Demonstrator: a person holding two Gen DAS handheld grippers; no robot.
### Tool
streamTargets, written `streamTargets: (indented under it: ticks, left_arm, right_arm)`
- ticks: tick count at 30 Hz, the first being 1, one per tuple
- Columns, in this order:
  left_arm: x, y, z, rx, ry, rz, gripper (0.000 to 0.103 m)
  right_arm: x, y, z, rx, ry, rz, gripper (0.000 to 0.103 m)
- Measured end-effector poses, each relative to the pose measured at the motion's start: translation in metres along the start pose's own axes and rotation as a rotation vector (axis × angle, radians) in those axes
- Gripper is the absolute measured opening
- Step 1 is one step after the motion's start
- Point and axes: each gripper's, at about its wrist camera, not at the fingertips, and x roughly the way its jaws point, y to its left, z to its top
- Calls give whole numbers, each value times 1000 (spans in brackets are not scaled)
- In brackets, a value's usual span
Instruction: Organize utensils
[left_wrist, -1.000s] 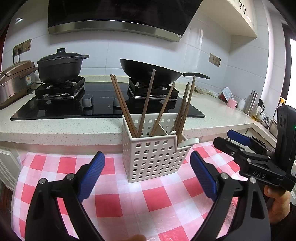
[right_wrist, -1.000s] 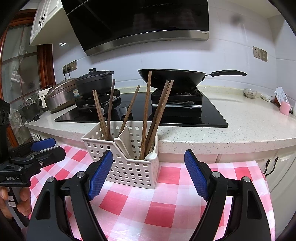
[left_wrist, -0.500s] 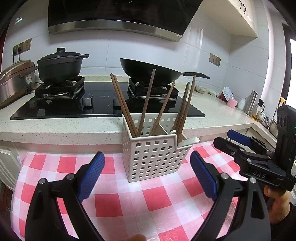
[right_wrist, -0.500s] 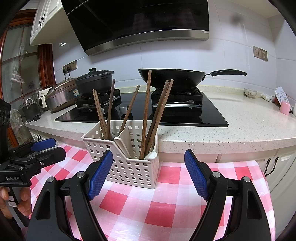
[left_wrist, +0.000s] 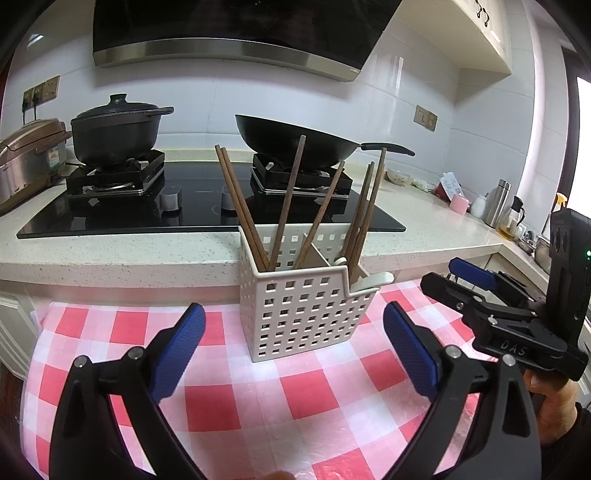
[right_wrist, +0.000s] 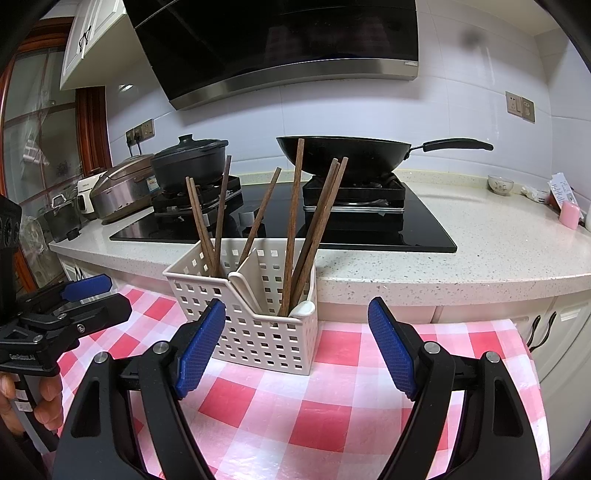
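Note:
A white perforated utensil basket stands on the red-and-white checked cloth. Several brown chopsticks lean in its two compartments. A white spoon rests in the lower end compartment. My left gripper hovers just in front of the basket, its jaws opening with nothing between them. My right gripper is open and empty, facing the basket from the other side.
Behind the basket runs a speckled countertop edge with a black glass hob, a lidded black pot, a wok and a rice cooker. A hand holds the right gripper. Cabinet doors lie to the right.
The left gripper's jaws look a touch wider than before. Both grippers, the basket and its contents otherwise stay where they were.

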Motion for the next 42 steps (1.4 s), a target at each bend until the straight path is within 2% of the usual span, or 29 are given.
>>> streamTargets:
  ticks: [8,10,12,15,23,25,28,29,31,34,38,42]
  left_arm:
    - [0,-2,-2,14,-6,14,98]
    - [0,-4,-2,32,-8,-9,98]
    - [1,-8,-3,51,0,31,98]
    - [1,-8,-3,49,5,20,98]
    - [1,-6,-5,60,23,15,98]
    - [5,0,-8,51,58,24,98]
    - [19,22,-24,31,171,58,98]
    - [26,36,-35,32,225,95,98]
    - [33,57,-52,24,285,148,98]
    - [38,99,-81,-35,380,192,98]
    - [38,132,-103,-67,430,256,98]
    - [37,137,-110,-35,422,280,99]
  right_arm:
    - [1,0,-1,-4,4,4,76]
    - [1,1,-1,-5,5,5,76]
    - [1,1,-2,-8,7,5,76]
    - [1,-1,-2,-6,8,4,76]
    - [1,-5,-4,-1,22,-3,84]
    - [4,-8,-8,1,65,-17,84]
    - [19,-23,-24,-10,205,-44,84]
    - [23,-31,-34,-18,258,-51,84]
    - [28,-47,-52,-25,318,-74,84]
    - [37,-67,-77,-29,409,-125,84]
    - [41,-82,-99,-3,461,-118,84]
    - [46,-82,-110,-17,480,-125,84]
